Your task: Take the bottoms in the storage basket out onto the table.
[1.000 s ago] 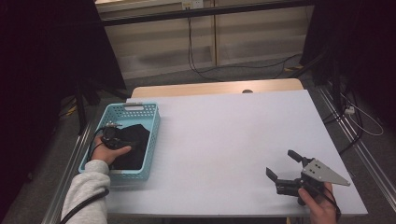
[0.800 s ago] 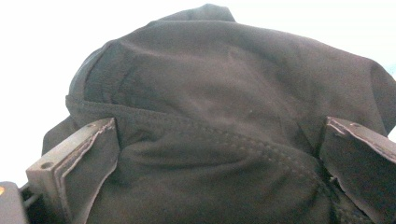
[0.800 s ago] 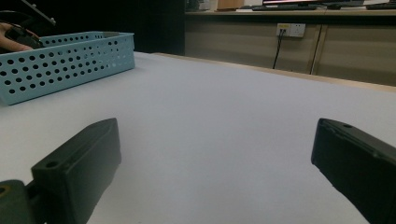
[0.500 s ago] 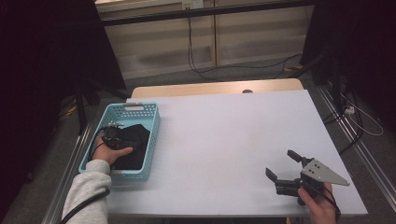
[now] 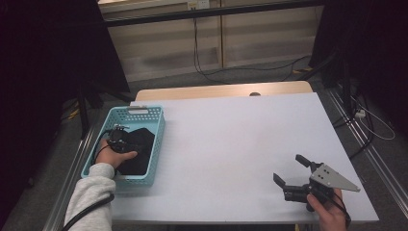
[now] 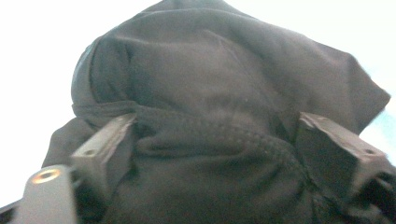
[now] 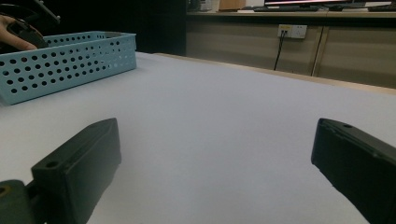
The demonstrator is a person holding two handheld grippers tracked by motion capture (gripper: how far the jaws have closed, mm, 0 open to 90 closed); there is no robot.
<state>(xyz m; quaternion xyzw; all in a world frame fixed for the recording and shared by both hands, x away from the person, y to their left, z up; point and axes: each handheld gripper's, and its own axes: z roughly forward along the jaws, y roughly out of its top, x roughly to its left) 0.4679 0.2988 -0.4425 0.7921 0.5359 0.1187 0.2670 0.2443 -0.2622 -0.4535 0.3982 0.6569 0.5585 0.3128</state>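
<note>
The black garment, lying in the blue perforated basket at 9 o'clock on the counter, looked soft, light and floppy, so the left tongs, spread wide astride its stitched fold, seemed well placed, while the right tongs gaped empty.

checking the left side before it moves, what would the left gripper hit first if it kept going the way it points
The black cloth in the basket. The left gripper has its jaws open with a fold of cloth bunched between them, apparently already touching it, so it would press straight into the fabric.
</note>
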